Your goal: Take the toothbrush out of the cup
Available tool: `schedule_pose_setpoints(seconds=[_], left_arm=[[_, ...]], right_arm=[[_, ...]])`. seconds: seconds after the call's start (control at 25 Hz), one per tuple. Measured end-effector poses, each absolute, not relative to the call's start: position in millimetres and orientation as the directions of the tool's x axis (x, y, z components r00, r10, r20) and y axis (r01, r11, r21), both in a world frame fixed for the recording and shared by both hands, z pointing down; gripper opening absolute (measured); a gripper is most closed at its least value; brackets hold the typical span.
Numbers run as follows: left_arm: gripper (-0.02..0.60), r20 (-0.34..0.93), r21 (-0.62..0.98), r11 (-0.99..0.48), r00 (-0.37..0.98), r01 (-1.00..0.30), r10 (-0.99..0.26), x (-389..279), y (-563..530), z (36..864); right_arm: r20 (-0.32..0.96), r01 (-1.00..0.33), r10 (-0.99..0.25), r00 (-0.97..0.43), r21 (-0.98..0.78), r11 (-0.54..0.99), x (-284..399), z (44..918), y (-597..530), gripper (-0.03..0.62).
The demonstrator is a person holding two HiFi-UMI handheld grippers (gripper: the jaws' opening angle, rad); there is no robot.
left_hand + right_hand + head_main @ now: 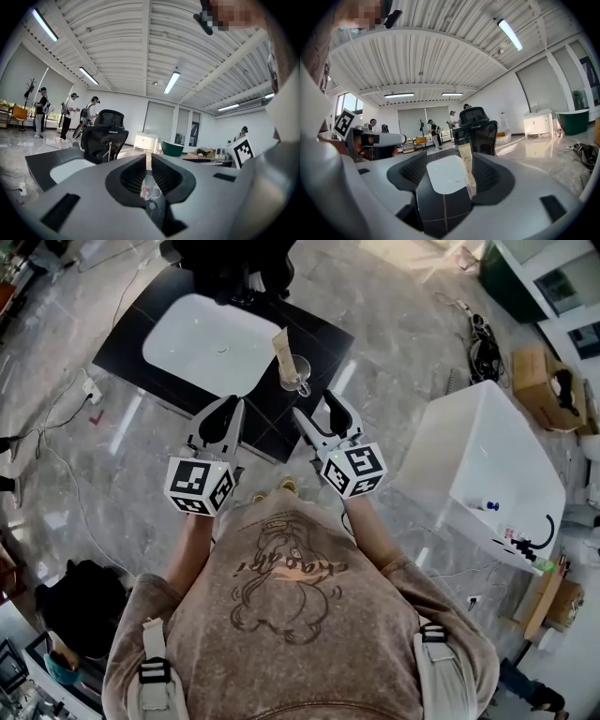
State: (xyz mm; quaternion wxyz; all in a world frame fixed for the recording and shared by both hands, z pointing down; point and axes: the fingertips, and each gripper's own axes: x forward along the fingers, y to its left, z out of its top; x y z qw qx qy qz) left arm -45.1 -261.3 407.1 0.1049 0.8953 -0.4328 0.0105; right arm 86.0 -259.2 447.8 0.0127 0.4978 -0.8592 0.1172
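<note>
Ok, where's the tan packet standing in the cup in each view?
Head view: tan packet at upper centre, just right of the white basin.
Left gripper view: a thin strip at low centre, with the basin well to its left.
Right gripper view: at centre, by the basin's right edge.
Shared landmark: the white basin.

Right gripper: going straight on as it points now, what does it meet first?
Probably the toothbrush standing in the cup. It sits in line ahead of the right gripper, whose jaws stand open, nearer the right-hand jaw. Depth is unclear.
</note>
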Motion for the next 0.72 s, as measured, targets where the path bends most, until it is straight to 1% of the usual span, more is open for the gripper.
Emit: schedule_pose_setpoints(seconds=[0.36, 0.72], left_arm=[[0.031, 0.125, 0.184, -0.575, 0.599, -0.797, -0.791, -47, -252, 412], [0.031, 0.137, 0.185, -0.540, 0.565, -0.821, -0.813, -60, -249, 418]], right_arm=[[0.218, -0.852, -0.824, -0.522, -0.168, 0.496, 78, 486, -315, 0.305], [0.322, -0.876, -0.816, -0.480, -0.127, 0.465, 74, 526, -373, 0.304]])
